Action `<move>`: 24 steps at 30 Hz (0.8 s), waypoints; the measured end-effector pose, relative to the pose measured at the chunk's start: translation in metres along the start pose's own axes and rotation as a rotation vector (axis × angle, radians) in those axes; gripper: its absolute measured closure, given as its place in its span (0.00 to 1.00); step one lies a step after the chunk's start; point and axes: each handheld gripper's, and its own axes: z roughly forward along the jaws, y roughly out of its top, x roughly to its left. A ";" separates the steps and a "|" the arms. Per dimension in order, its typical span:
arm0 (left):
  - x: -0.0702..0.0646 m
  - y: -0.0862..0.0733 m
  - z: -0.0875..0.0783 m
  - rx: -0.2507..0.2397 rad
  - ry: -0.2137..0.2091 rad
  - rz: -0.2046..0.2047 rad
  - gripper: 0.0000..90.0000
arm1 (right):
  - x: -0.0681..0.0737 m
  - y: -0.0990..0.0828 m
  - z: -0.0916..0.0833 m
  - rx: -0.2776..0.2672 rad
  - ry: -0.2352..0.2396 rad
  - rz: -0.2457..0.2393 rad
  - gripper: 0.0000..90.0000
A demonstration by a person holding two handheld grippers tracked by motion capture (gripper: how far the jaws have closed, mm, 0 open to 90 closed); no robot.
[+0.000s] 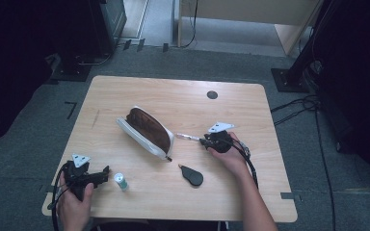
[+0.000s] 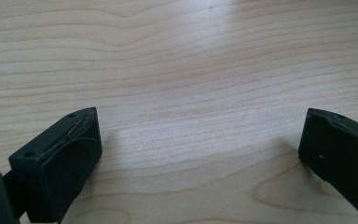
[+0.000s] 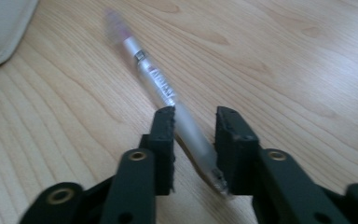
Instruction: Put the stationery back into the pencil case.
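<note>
Wooden desk (image 1: pixel 125 91) carries the pen (image 3: pixel 161 86) just right of the open pouch (image 1: pixel 147 131); the right gripper (image 3: pixel 195 122) straddles its rear end, jaws narrowed though contact is unclear. Squeeze squarely across the barrel. Its long axis points at the pouch. Left gripper (image 2: pixel 200 140) gapes empty

- The light wooden table (image 1: pixel 125 94) carried everything.
- On it lay an open pencil case (image 1: pixel 147 131), a pen (image 1: pixel 187 136), a small green-capped bottle (image 1: pixel 120 181) and a dark teardrop-shaped object (image 1: pixel 191 175).
</note>
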 end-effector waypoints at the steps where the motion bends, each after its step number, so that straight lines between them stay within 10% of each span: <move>1: 0.000 0.000 0.000 0.000 0.000 0.000 0.00 | 0.001 0.000 -0.001 0.003 -0.017 -0.001 0.85; 24: 0.000 0.000 0.000 0.000 0.000 0.000 0.00 | 0.012 -0.003 -0.002 -0.008 -0.097 0.093 0.91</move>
